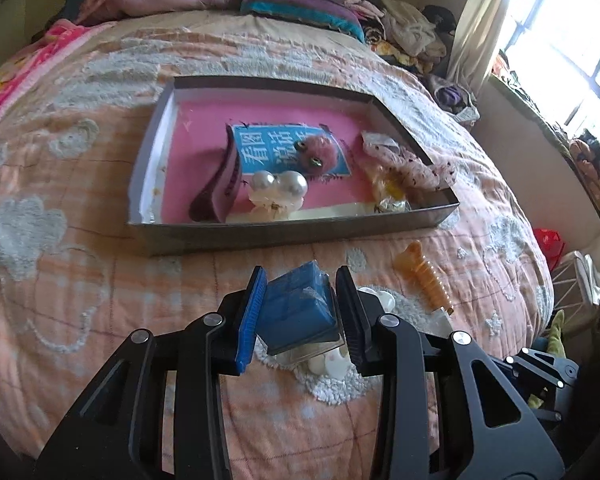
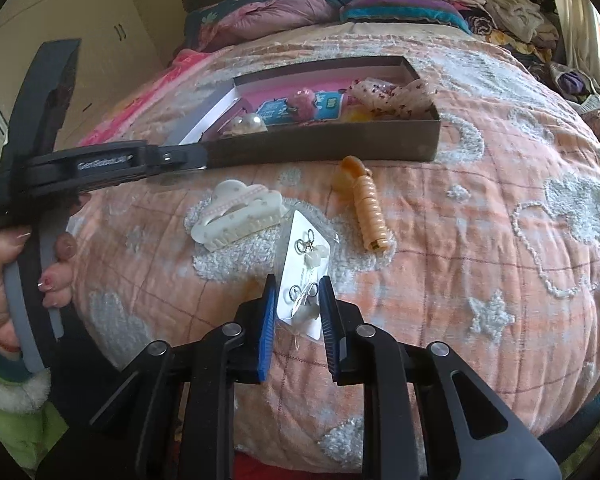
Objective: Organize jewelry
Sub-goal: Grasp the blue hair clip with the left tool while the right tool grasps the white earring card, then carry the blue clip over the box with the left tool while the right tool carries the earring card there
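Left tongs (image 1: pixel 300 312) are clamped on a small blue box in clear plastic (image 1: pixel 298 310), hovering over the bed (image 1: pixel 80 280) with the open cardboard tray (image 1: pixel 260 236) dead ahead. Right tongs (image 2: pixel 298 312) sit part-open around a white earring card (image 2: pixel 306 276), touching or not I can't tell; its long axis runs away toward the tray. A glossy white claw clip (image 2: pixel 236 216) and a ribbed amber clip (image 2: pixel 366 204) lie on the nubby quilt.

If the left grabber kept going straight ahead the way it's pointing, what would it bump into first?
Probably the near wall of the grey tray that lies ahead on the bed. The left gripper is holding a small blue box, so that box would likely touch first. Depth is hard to judge; it might pass above the wall.
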